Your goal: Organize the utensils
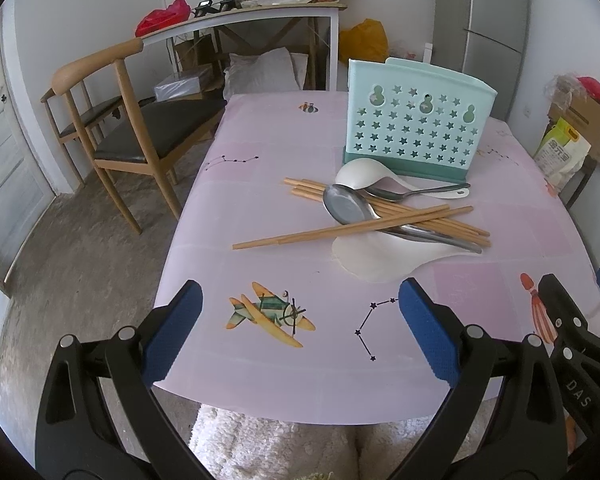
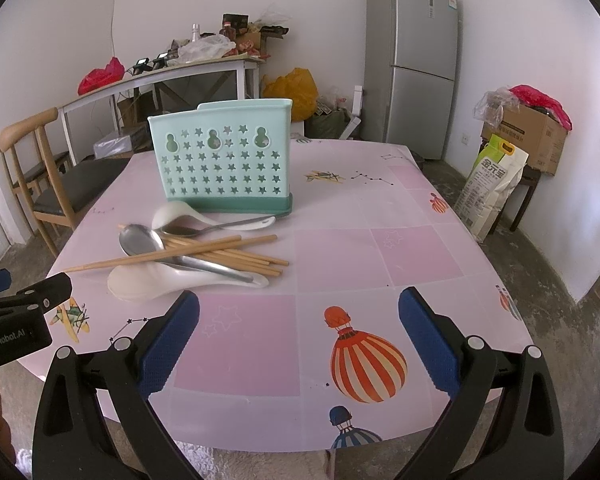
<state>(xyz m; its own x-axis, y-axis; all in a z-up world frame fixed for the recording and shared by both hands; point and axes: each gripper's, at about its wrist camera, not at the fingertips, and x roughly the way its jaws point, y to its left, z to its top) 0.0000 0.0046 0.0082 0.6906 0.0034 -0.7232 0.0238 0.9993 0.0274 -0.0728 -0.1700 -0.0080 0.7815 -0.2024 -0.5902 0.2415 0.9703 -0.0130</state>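
Observation:
A mint-green utensil holder [image 1: 416, 128] [image 2: 224, 160] with star cut-outs stands upright on the pink table [image 1: 260, 372] [image 2: 340, 248]. In front of it lies a pile: wooden chopsticks [image 1: 420, 220] [image 2: 236, 254], a large steel spoon [image 1: 346, 204] [image 2: 138, 240], a smaller steel spoon [image 1: 388, 194] [image 2: 182, 232], and two white ladles [image 1: 372, 260] [image 2: 140, 280]. My left gripper [image 1: 300, 328] hangs open over the near table edge, short of the pile, nothing between its blue pads. My right gripper [image 2: 300, 336] is open too, to the right of the pile.
A wooden chair [image 1: 120, 120] [image 2: 36, 184] stands at the table's left. Behind are a cluttered side table [image 1: 260, 12], a yellow bag [image 2: 292, 88] and a grey fridge [image 2: 416, 60]. A rice sack [image 2: 492, 188] and a cardboard box [image 2: 528, 140] sit at right.

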